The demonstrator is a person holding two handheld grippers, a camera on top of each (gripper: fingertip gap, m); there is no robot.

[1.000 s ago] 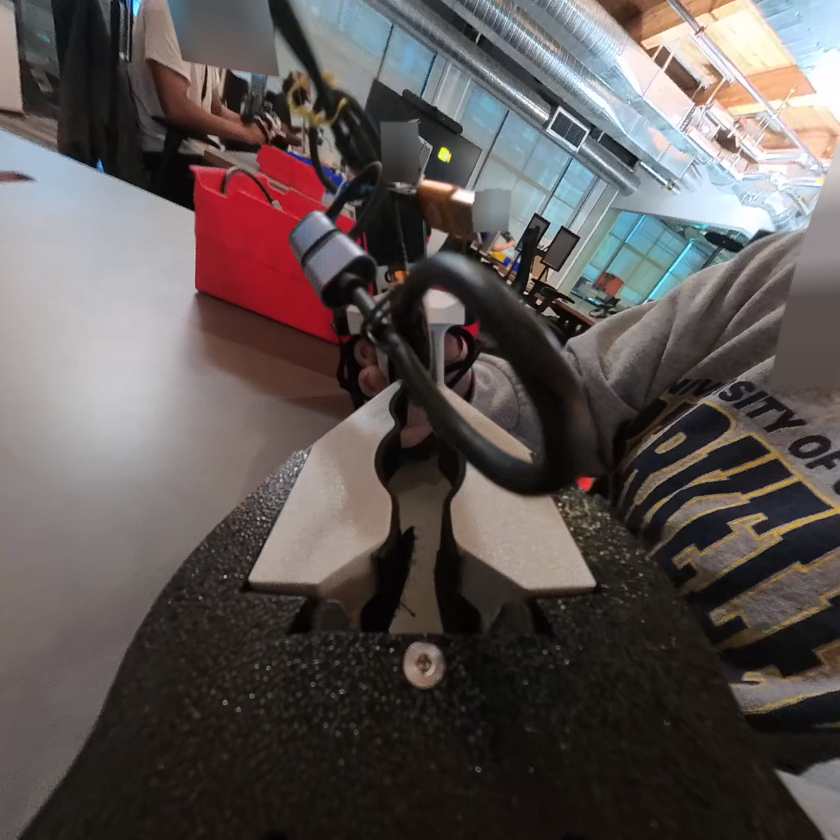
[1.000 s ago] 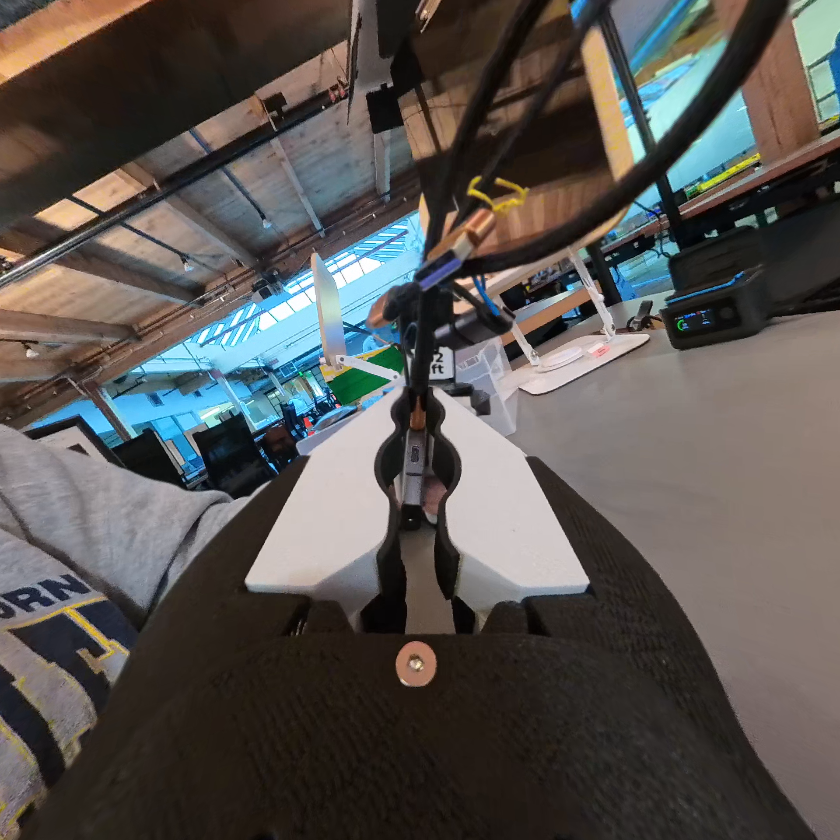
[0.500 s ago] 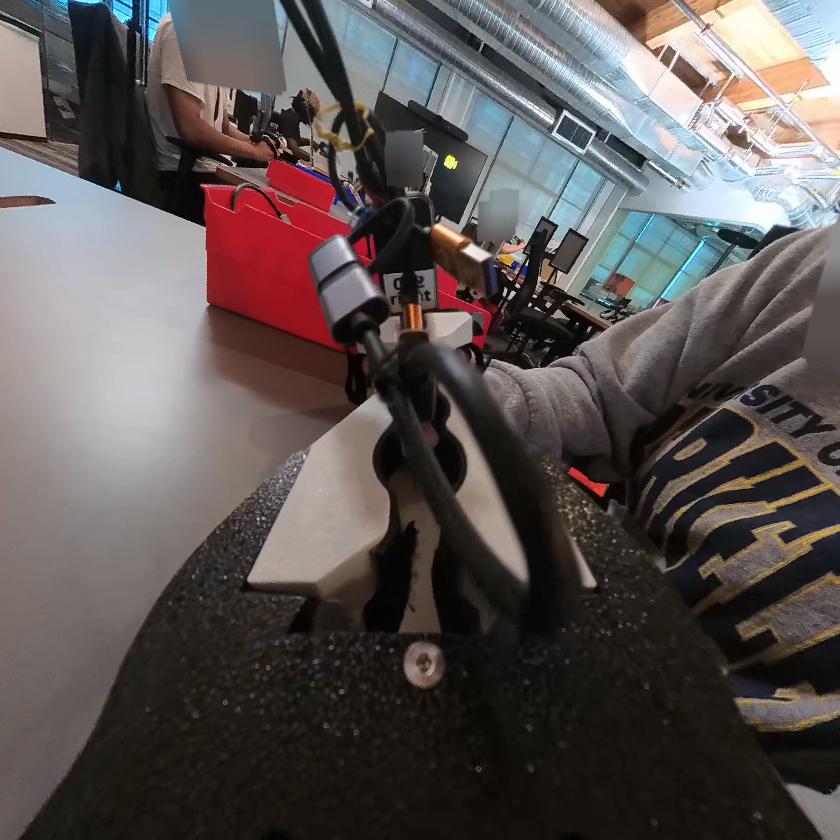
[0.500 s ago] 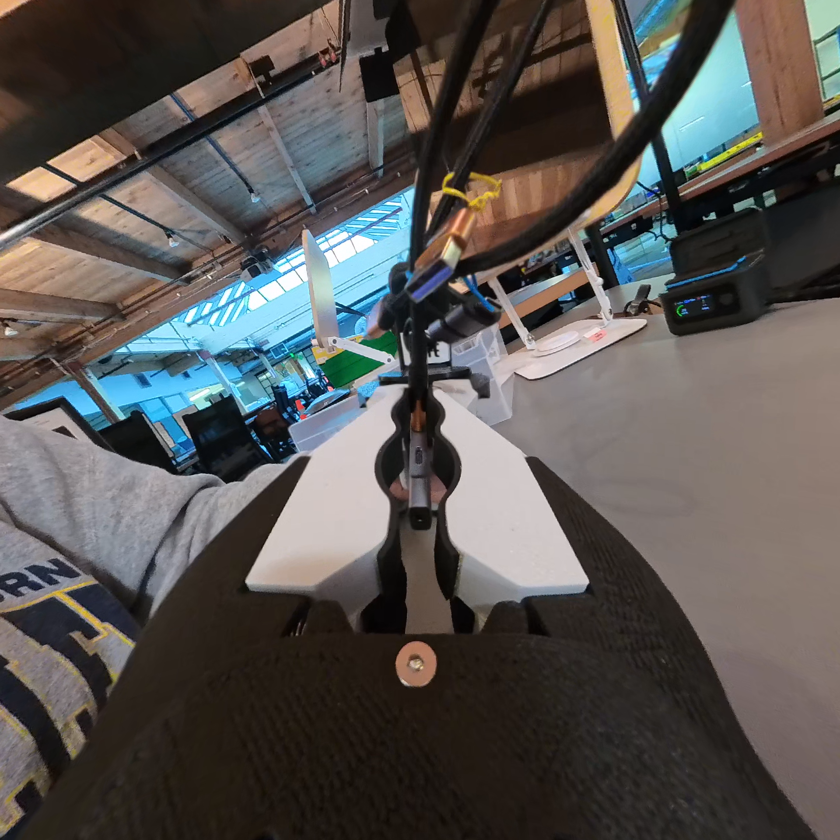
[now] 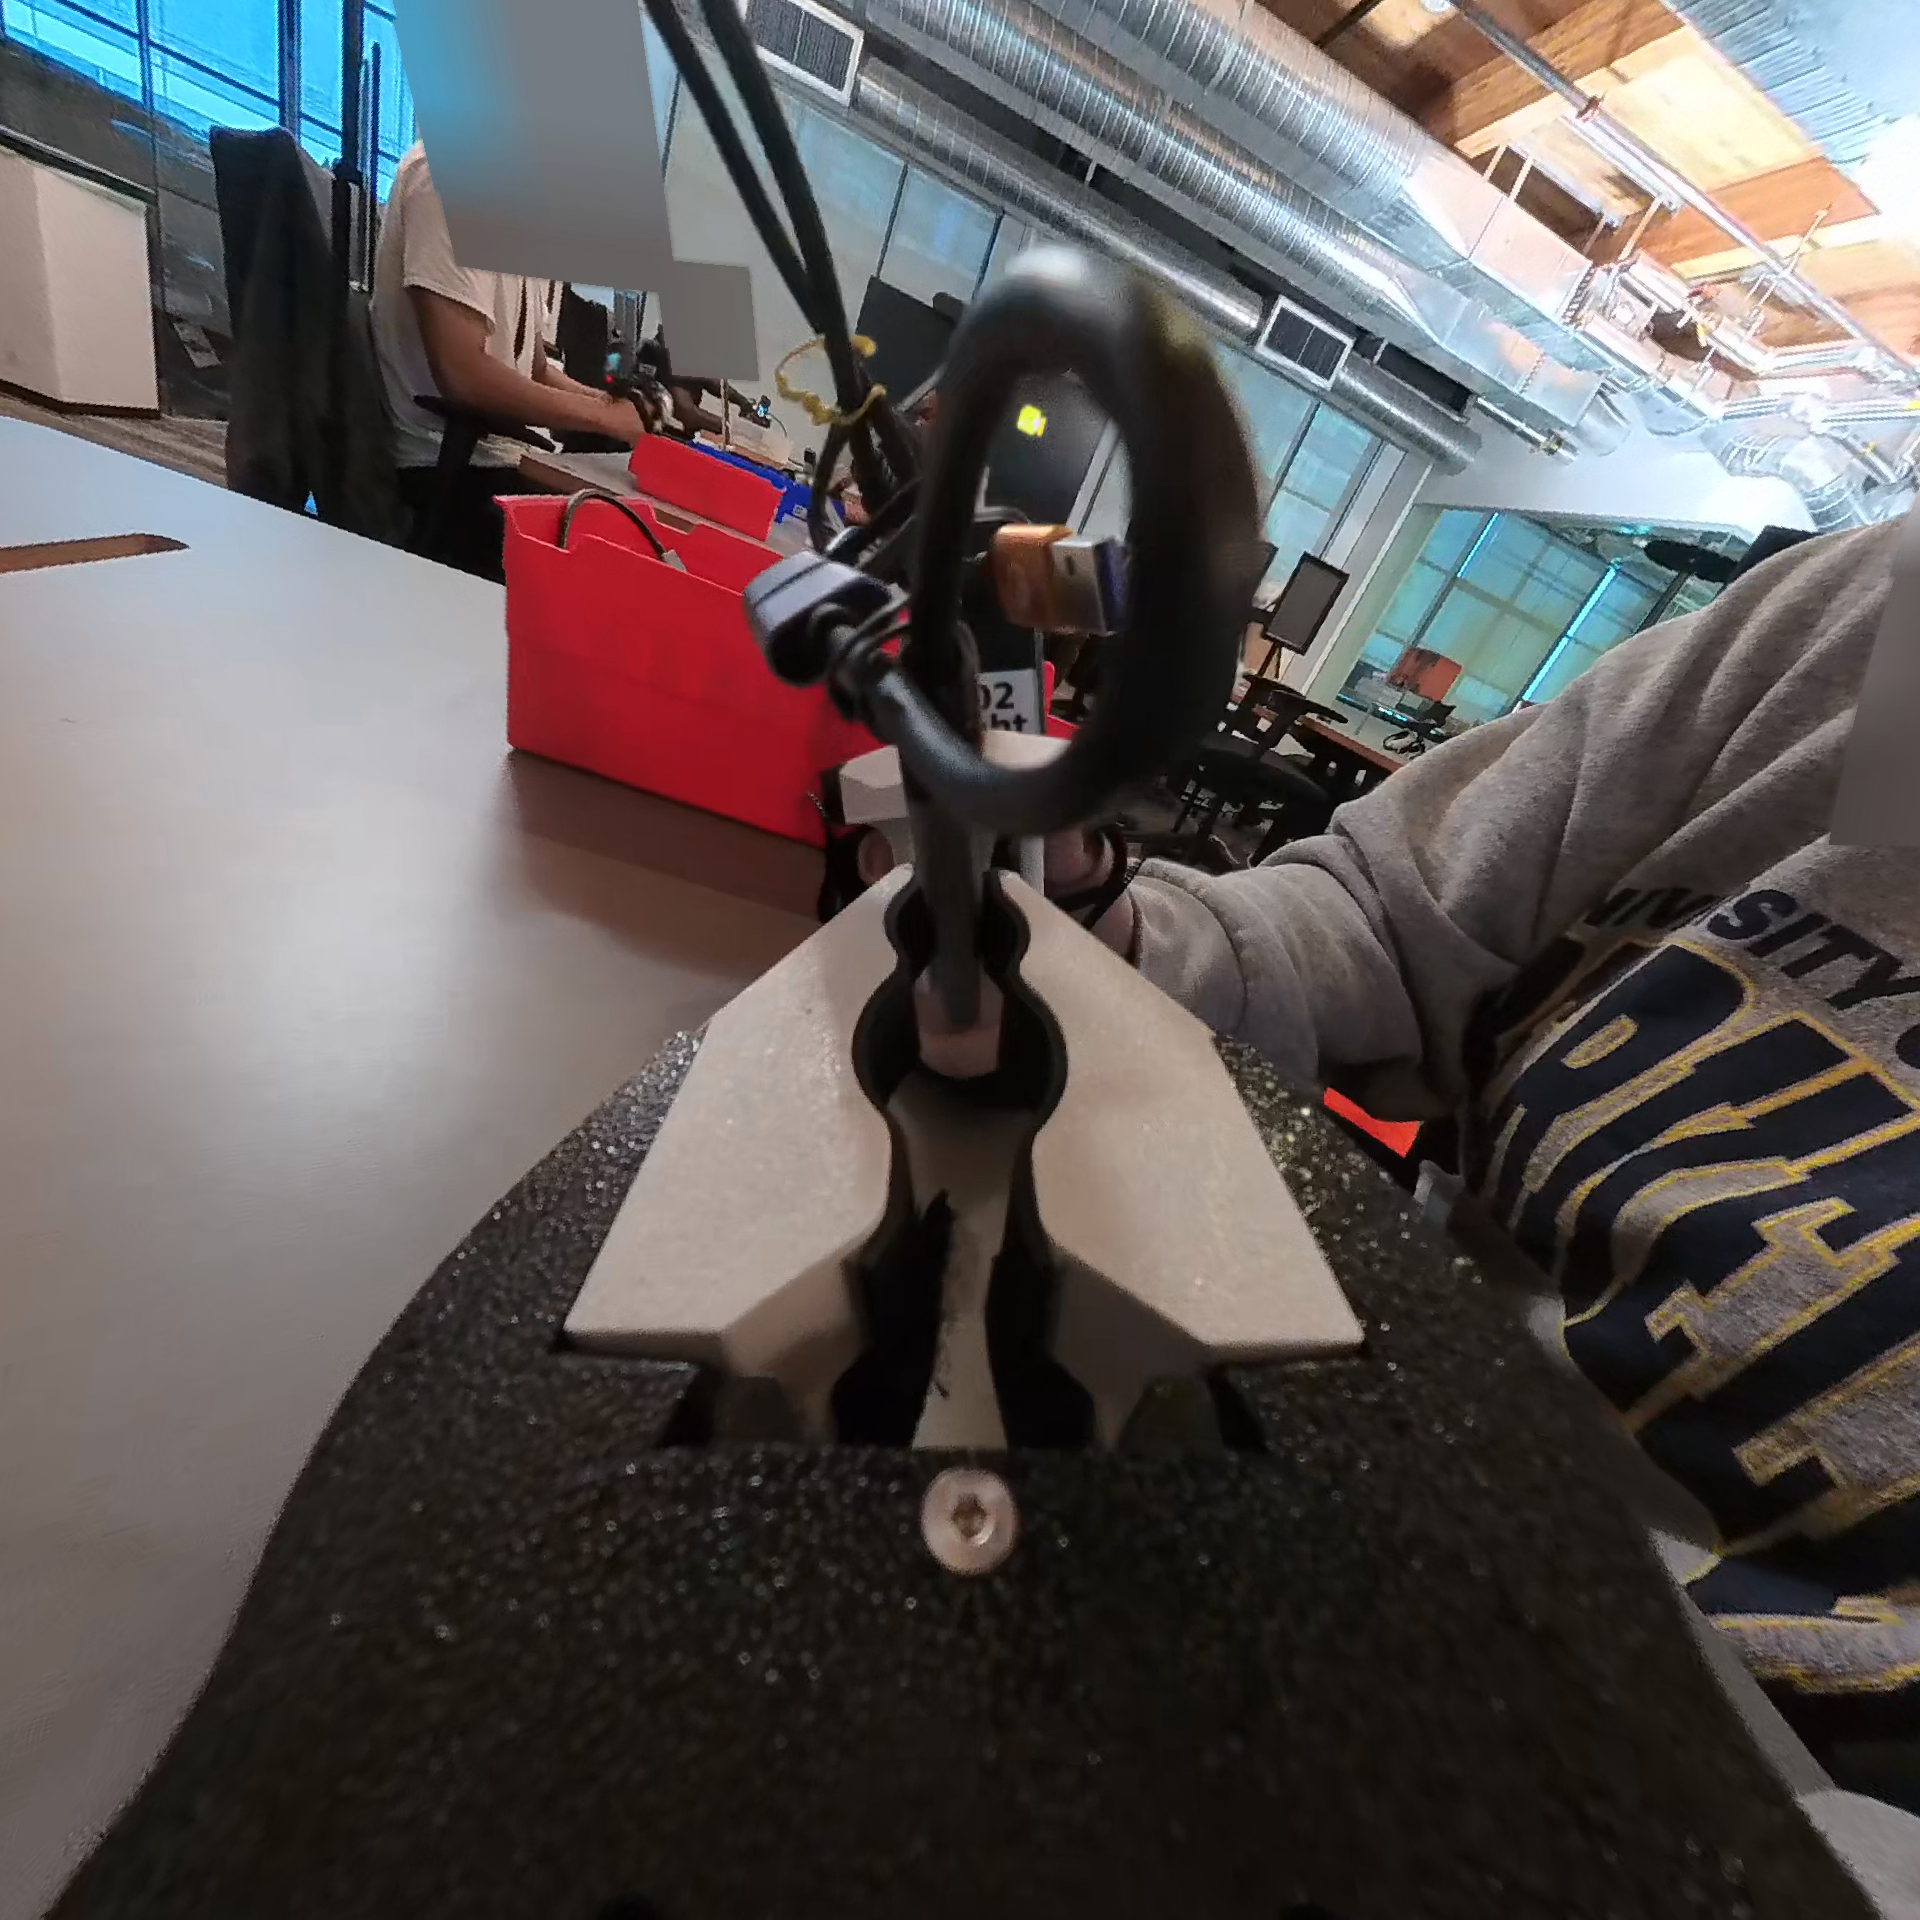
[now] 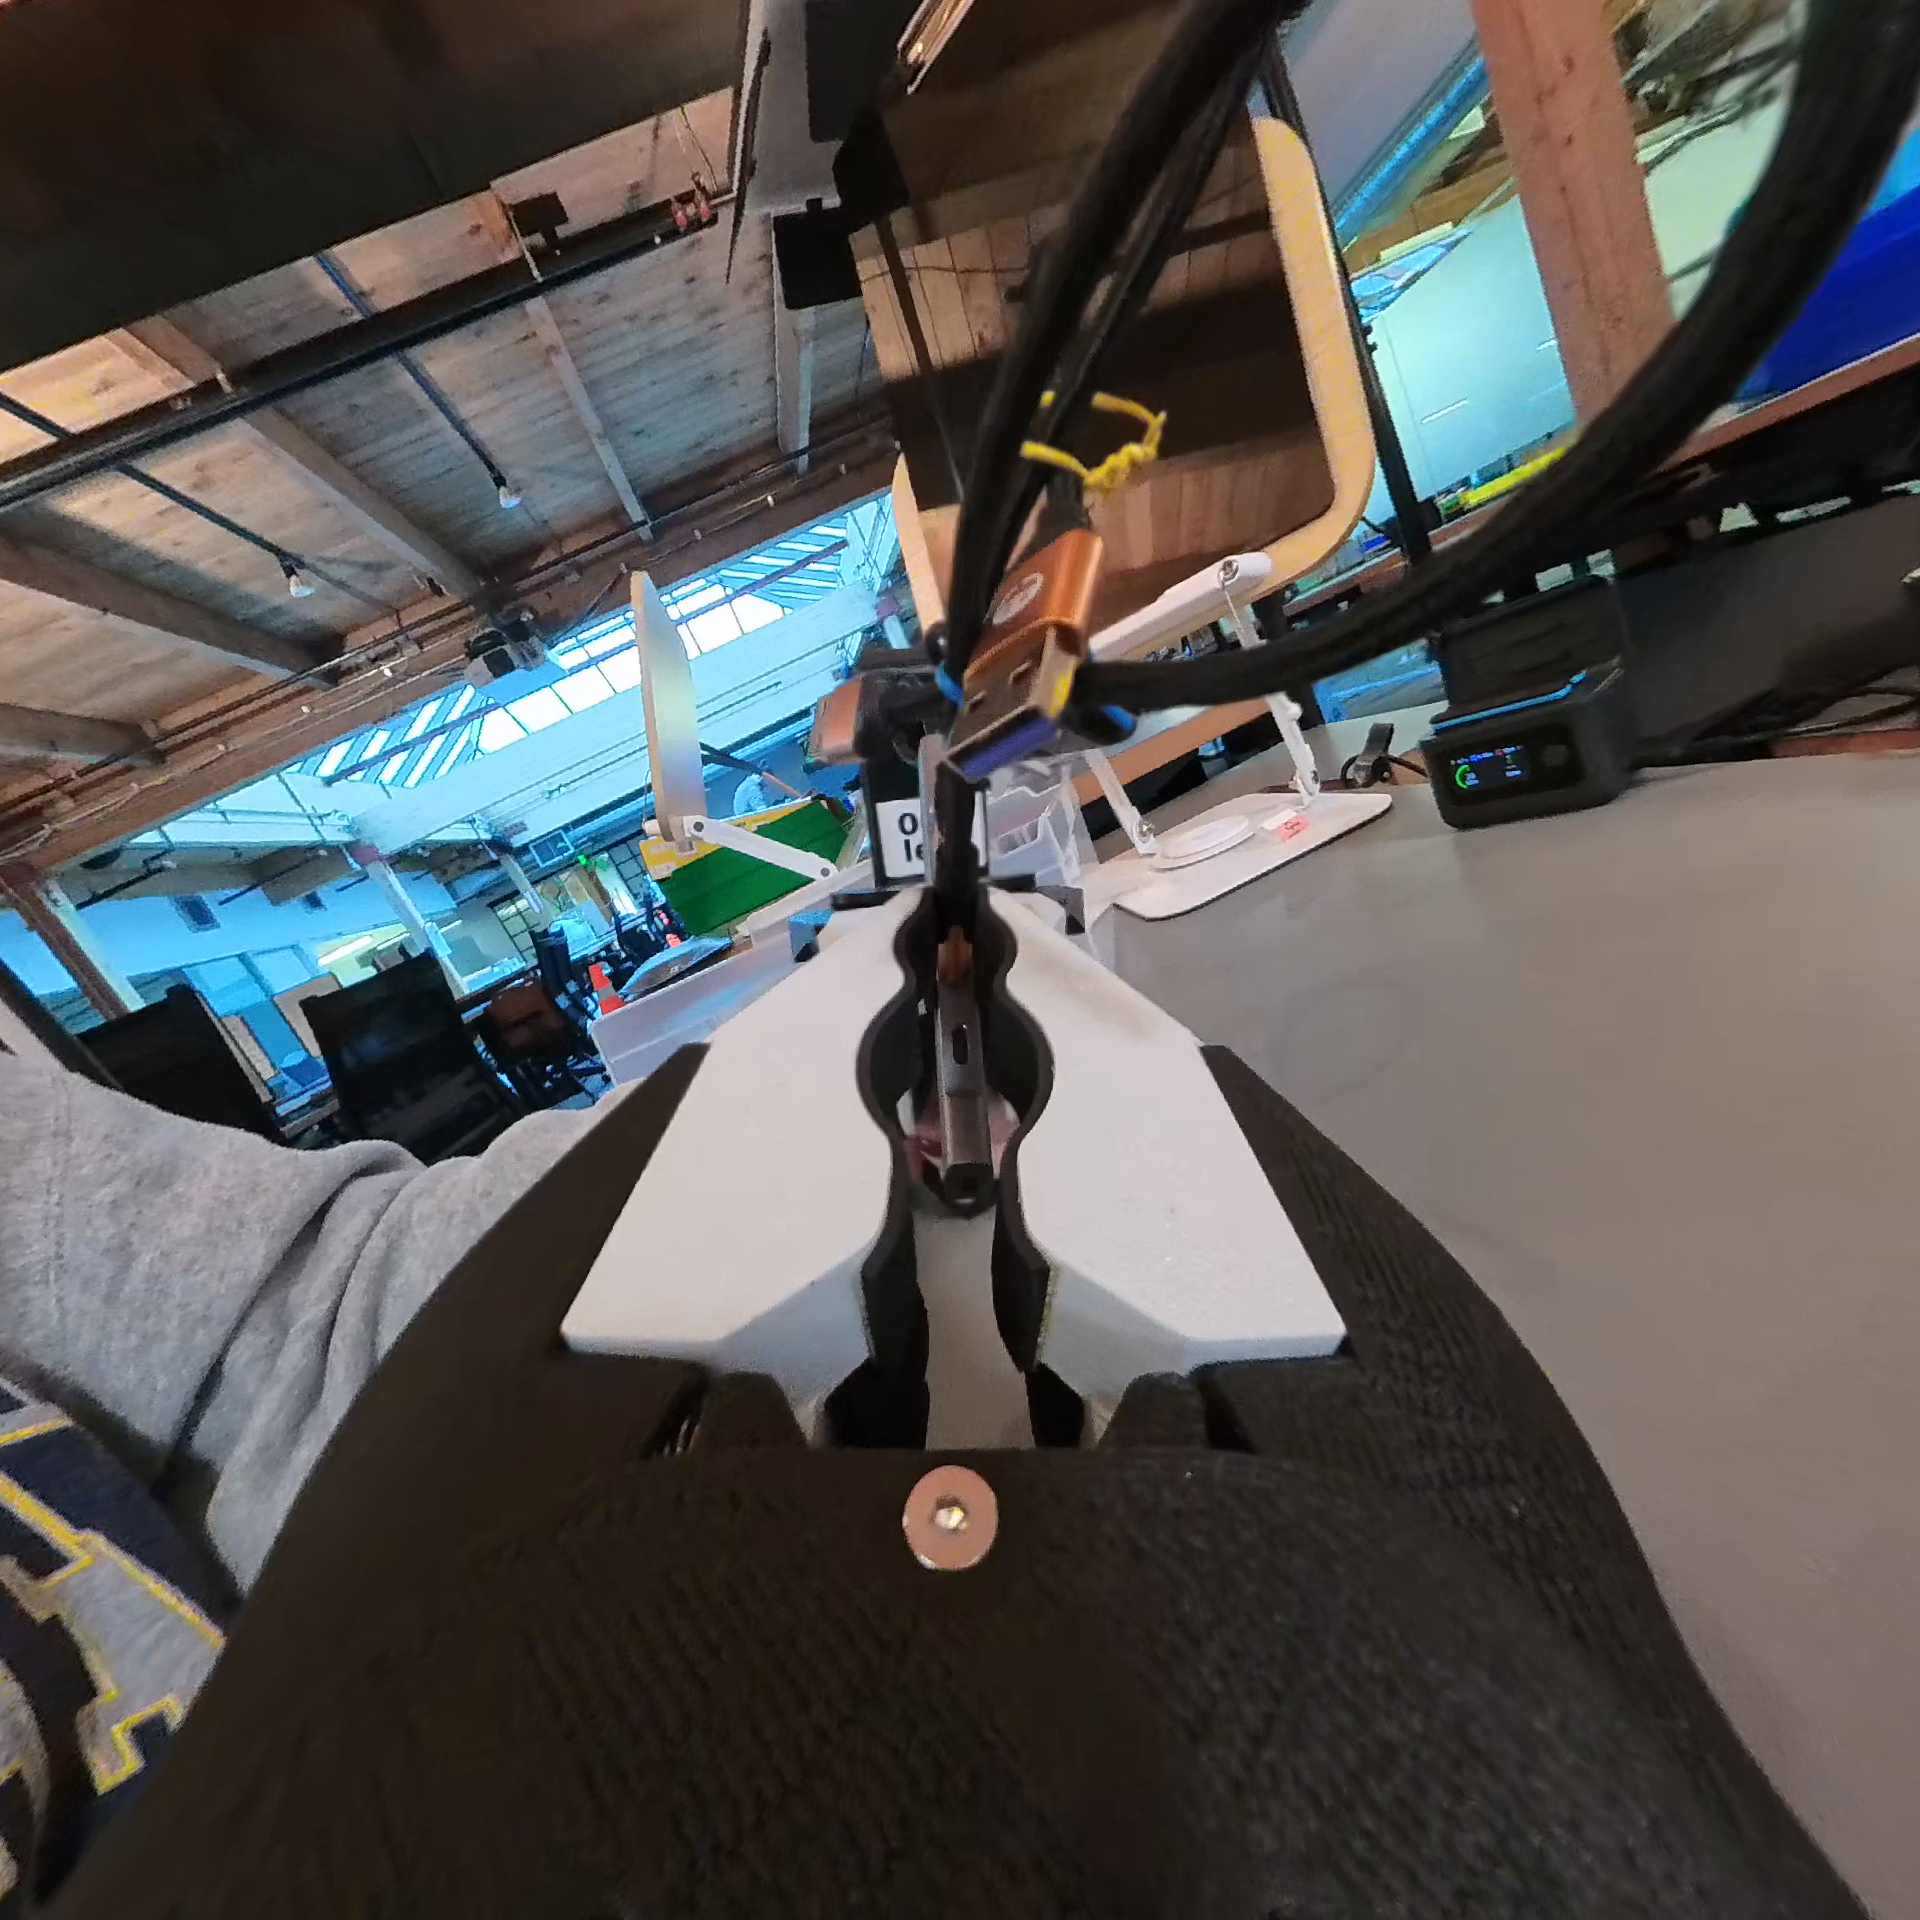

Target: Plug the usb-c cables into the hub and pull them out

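My left gripper [image 5: 951, 894] is shut on the slim grey hub [image 5: 951, 966], which shows edge-on between its pads. The hub's thick black lead [image 5: 1184, 540] loops above the fingers and ends in a dark grey plug [image 5: 805, 623]. My right gripper [image 6: 951, 914] faces it, tip to tip, and is shut on an orange USB-C plug [image 6: 951, 951] set against the hub's port edge [image 6: 961, 1070]. It also shows in the left wrist view [image 5: 904, 784]. An orange USB-A connector [image 6: 1029, 644] hangs from the bundled black cables above. Whether the plug is fully seated is hidden.
A red bin [image 5: 644, 644] stands on the grey table [image 5: 260, 831] behind the grippers. The holder's grey sleeve [image 5: 1507, 831] is at the right. A person [image 5: 436, 343] sits at the back. A white stand [image 6: 1226, 831] and a black power unit [image 6: 1517, 748] are on the table's far side. Both grippers' tips are close together, under 4 cm apart.
The hub's lead loop has swung up from lying over my left fingers to standing above them. Both grippers have stayed shut and facing each other, and both views have tilted slightly.
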